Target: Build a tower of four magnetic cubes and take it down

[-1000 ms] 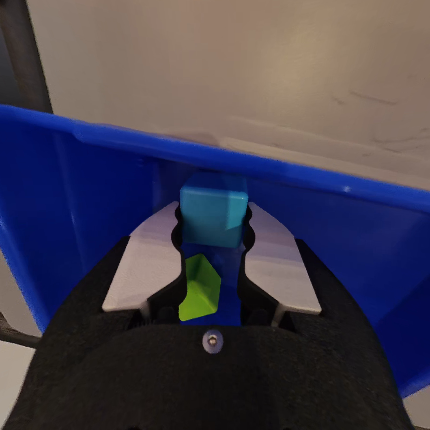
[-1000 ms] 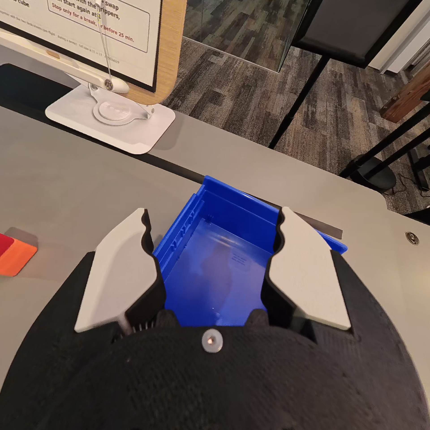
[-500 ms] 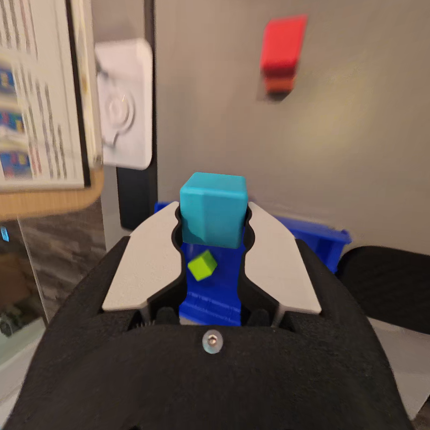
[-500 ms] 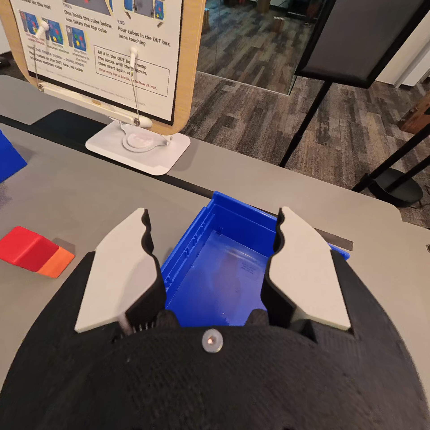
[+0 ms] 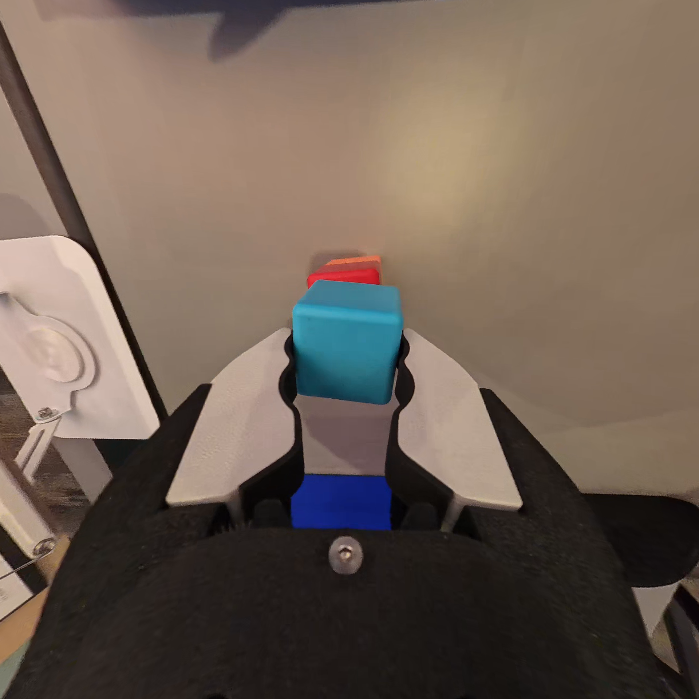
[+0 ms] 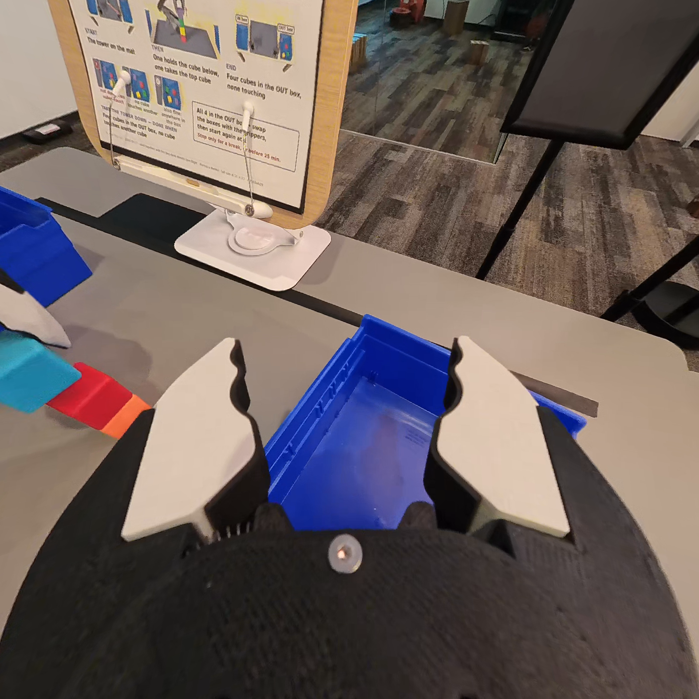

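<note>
Two cubes already stand stacked on the grey worktop [image 5: 491, 189], and your left gripper [image 5: 346, 363] carries the third. In the left wrist view its jaws pinch the teal cube [image 5: 346, 342] by two opposite sides, and the red cube [image 5: 346, 277] peeks out just beyond and below it, with the orange cube [image 5: 357, 261] under that. So the stack lies straight ahead of the jaws, a little lower; judging by this, you need only ease forward and down to seat the teal one squarely.

In the right wrist view your right gripper [image 6: 346, 382] hangs over the empty blue bin [image 6: 378, 454], jaws spread wide and holding nothing. The stack sits off to its left, so the left gripper is plainly nearer. A printed board on a white stand [image 6: 251, 247] stands at the worktop's far edge.
</note>
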Demonstrator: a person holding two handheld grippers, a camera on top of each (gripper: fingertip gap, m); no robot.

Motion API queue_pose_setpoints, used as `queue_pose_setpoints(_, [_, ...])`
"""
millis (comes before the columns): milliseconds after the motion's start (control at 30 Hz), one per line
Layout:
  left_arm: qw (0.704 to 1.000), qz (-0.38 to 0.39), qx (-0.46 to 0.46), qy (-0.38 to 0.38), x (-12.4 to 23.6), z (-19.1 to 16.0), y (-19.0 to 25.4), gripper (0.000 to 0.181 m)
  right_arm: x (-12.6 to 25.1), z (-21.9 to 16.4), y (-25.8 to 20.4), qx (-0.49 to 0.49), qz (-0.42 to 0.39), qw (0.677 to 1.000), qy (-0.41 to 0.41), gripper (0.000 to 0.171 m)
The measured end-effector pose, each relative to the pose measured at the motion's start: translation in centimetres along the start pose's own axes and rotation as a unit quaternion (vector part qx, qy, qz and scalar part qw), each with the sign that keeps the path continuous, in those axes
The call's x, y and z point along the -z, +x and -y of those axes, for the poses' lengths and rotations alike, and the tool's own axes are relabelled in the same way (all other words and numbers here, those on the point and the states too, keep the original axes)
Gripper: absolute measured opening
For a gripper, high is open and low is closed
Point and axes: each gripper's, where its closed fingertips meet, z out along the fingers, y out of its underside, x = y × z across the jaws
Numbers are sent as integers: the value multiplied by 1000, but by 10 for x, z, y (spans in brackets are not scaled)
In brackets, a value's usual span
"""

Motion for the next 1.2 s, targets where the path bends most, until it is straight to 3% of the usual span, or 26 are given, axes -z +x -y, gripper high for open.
queue_pose_setpoints(533, [999, -21, 47, -13, -20, -5, -9, 49, -10, -8, -2, 8, 1, 1000, -28, 103])
queue_pose_setpoints(633, [998, -5, 51, 19, -4, -3, -13, 56, -10, -9, 0, 6, 1, 1000, -28, 103])
queue_pose_setpoints(767, [992, 17, 84, 96, 50, -10, -20, 55, -9, -11, 3, 2, -2, 1000, -28, 103])
queue_pose_setpoints(867, [979, 63, 138, 134, 93, -49, -40, 52, -10, -13, 5, 2, -7, 999, -33, 103])
queue_pose_setpoints(933, [970, 100, 190, 116, 105, -101, -59, 52, -10, -15, 7, 5, -12, 999, -40, 103])
queue_pose_setpoints(1033, [953, 113, 278, 46, 91, -190, -70, 56, -11, -17, 9, 6, -16, 999, -45, 103])
queue_pose_setpoints(1100, [942, 95, 321, -10, 72, -242, -61, 40, -13, -20, 8, 9, -18, 998, -51, 103])
queue_pose_setpoints(1167, [933, 111, 338, -57, 55, -285, -61, 55, -15, -22, 9, 13, -22, 998, -59, 103])
queue_pose_setpoints(1200, [930, 112, 343, -72, 47, -302, -60, 54, -16, -23, 9, 14, -23, 998, -61, 103])
